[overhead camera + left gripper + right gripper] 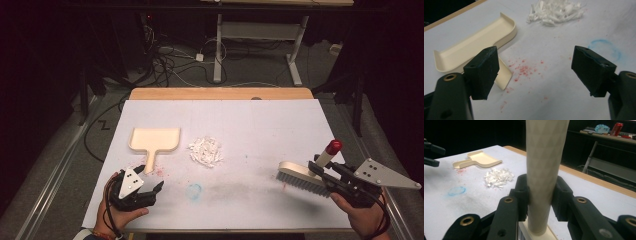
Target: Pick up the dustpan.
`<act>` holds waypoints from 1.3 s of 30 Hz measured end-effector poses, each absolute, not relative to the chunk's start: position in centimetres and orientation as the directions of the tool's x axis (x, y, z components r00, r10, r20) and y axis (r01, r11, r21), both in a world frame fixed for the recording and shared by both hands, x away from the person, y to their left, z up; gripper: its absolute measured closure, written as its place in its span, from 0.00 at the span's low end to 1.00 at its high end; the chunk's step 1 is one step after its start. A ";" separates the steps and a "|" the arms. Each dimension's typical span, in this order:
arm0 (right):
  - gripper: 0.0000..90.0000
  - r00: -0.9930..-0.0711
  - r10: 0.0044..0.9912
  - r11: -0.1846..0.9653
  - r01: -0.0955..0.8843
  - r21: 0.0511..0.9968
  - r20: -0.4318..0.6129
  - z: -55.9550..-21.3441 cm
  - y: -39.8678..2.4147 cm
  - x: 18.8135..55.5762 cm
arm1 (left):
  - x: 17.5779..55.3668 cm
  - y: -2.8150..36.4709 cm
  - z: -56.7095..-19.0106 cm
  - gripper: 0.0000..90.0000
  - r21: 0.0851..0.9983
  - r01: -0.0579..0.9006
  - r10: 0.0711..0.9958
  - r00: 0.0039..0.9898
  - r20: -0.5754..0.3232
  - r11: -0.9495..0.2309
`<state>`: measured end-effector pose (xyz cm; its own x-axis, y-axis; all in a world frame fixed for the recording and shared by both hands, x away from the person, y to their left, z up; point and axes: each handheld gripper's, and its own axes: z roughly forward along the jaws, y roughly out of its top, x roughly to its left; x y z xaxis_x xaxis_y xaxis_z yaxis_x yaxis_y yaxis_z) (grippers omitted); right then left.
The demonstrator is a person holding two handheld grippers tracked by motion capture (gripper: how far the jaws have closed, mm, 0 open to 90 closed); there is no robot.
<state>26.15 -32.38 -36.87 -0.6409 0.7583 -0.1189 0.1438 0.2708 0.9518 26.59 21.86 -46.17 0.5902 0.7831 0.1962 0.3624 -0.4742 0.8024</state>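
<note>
While my right hand-held gripper point(322, 172) pinches the cream brush's red-tipped handle point(544, 170), its bristled head point(300, 179) runs along the counter's point(260, 120) right edge. My left hand-held gripper point(534, 72) stands spread, empty, just beside the cream plastic dustpan's point(474, 45) handle, which points towards me. White scraps point(206, 151) lie mid-counter with open room around.

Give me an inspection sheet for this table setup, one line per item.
Surface: white sheet on a wooden table, red specks and a blue ring mark.
Job's things: cream dustpan lying flat; brush with red-tipped handle; white scrap pile.
Clutter: nothing seen.
Grippers: left hand-held gripper open by the dustpan's handle; right hand-held gripper shut on the brush handle.
Cables: loose tangle on the floor beyond the table.
Surroundings: dark room, white desk frame behind.
</note>
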 end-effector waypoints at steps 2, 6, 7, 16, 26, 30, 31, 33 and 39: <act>0.79 -0.635 0.762 0.281 0.147 0.948 -0.127 -37.0 -32.4 26.1 | 26.8 21.8 -46.2 0.24 0.802 0.375 0.785 0.592 0.179 -0.465; 0.79 -0.636 0.763 0.268 0.152 0.951 -0.114 -36.9 -32.4 26.2 | 27.0 21.8 -46.2 0.24 0.796 0.408 0.808 0.566 0.164 -0.447; 0.79 -0.636 0.763 0.270 0.149 0.951 -0.117 -36.9 -32.3 26.3 | 27.0 21.8 -46.1 0.24 0.800 0.411 0.812 0.563 0.155 -0.438; 0.79 -0.644 0.754 0.284 0.149 0.947 -0.125 -36.9 -32.0 26.5 | 28.7 21.7 -46.4 0.24 0.790 0.533 0.908 0.414 0.071 -0.304; 0.79 -0.654 0.746 0.295 0.160 0.942 -0.122 -37.3 -31.7 26.8 | 34.9 22.1 -48.6 0.32 0.696 0.692 0.958 0.284 -0.020 -0.191; 0.79 -0.659 0.741 0.300 0.158 0.941 -0.126 -37.4 -31.4 26.9 | 36.4 22.2 -49.1 0.41 0.681 0.714 0.965 0.259 -0.037 -0.166; 0.79 -0.664 0.738 0.301 0.162 0.940 -0.122 -37.5 -31.3 26.9 | 36.7 22.2 -49.0 0.42 0.680 0.715 0.965 0.260 -0.043 -0.163; 0.79 -0.669 0.734 0.302 0.170 0.938 -0.115 -37.7 -31.2 27.0 | 37.3 22.2 -48.9 0.51 0.679 0.717 0.968 0.248 -0.042 -0.155; 0.79 -0.674 0.731 0.297 0.177 0.938 -0.104 -37.8 -31.3 27.0 | 38.6 22.5 -48.8 0.70 0.672 0.726 0.969 0.241 -0.049 -0.147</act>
<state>26.98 -31.26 -37.82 -0.6739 0.7315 -0.1041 0.1775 0.2970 0.9382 38.64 22.53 -48.81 0.2411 0.9693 -0.0490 0.7258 -0.1466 0.6721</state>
